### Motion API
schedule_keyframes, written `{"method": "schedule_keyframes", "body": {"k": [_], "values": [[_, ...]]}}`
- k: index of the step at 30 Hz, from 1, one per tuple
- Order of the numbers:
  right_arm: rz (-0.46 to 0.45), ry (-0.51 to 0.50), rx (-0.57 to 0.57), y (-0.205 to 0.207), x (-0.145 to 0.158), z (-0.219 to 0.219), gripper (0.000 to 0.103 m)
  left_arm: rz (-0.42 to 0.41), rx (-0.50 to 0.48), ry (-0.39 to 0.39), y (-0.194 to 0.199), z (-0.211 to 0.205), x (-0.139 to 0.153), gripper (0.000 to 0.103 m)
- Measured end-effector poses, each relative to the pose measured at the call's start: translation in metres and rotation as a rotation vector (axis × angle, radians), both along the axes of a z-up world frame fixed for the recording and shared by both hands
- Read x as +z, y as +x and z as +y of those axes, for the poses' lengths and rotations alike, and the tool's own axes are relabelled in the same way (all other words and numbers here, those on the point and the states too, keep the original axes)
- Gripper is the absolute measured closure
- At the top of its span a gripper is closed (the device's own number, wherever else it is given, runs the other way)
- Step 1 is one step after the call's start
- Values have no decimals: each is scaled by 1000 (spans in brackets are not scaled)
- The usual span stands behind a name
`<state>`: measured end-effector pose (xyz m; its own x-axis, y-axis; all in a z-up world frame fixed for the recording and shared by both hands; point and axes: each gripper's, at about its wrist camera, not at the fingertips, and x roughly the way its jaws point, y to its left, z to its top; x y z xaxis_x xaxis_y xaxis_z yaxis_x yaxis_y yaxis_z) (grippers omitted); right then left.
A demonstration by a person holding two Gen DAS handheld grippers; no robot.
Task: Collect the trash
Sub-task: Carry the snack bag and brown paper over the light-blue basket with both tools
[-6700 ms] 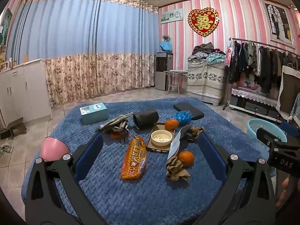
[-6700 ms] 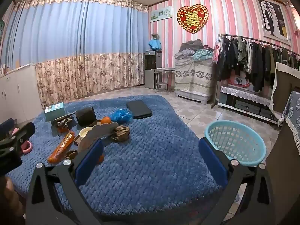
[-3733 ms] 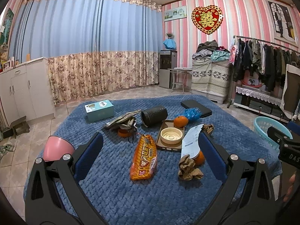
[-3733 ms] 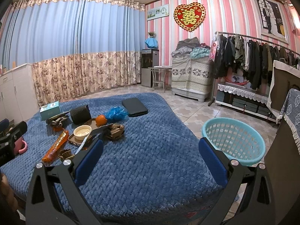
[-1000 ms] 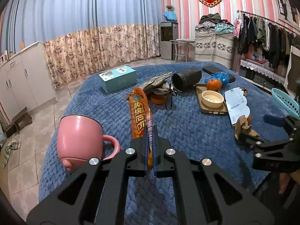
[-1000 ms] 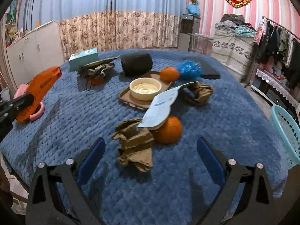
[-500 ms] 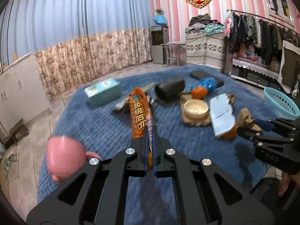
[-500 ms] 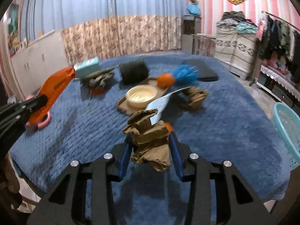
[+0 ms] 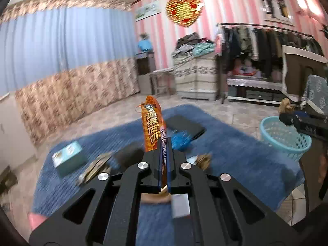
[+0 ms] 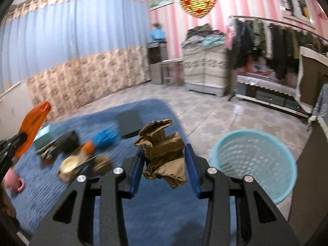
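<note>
The right claw pinches a crumpled brown paper wad between its blue pads, lifted clear of the blue blanket. The claw's jaws have just been closing, and the wad is now pressed between them. Right of the claw, on the tiled floor, stands a light-blue mesh basket. At the far left edge, the left claw holds an orange snack wrapper aloft. An orange, a cream bowl, a blue bag and a dark flat case lie blurred on the blanket.

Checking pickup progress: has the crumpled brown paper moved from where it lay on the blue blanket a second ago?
Yes. The crumpled brown paper is off the blue blanket, clamped in the right tongs.
</note>
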<state>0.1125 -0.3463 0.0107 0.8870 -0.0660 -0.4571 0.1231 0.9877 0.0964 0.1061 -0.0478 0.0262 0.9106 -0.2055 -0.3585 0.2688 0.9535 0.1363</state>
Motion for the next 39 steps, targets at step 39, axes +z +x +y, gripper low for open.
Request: {"method": "schedule_keyframes", "body": {"k": [39], "values": [[77, 69, -425, 19, -41, -230, 63, 180, -505, 29, 70, -324, -56, 102]]}}
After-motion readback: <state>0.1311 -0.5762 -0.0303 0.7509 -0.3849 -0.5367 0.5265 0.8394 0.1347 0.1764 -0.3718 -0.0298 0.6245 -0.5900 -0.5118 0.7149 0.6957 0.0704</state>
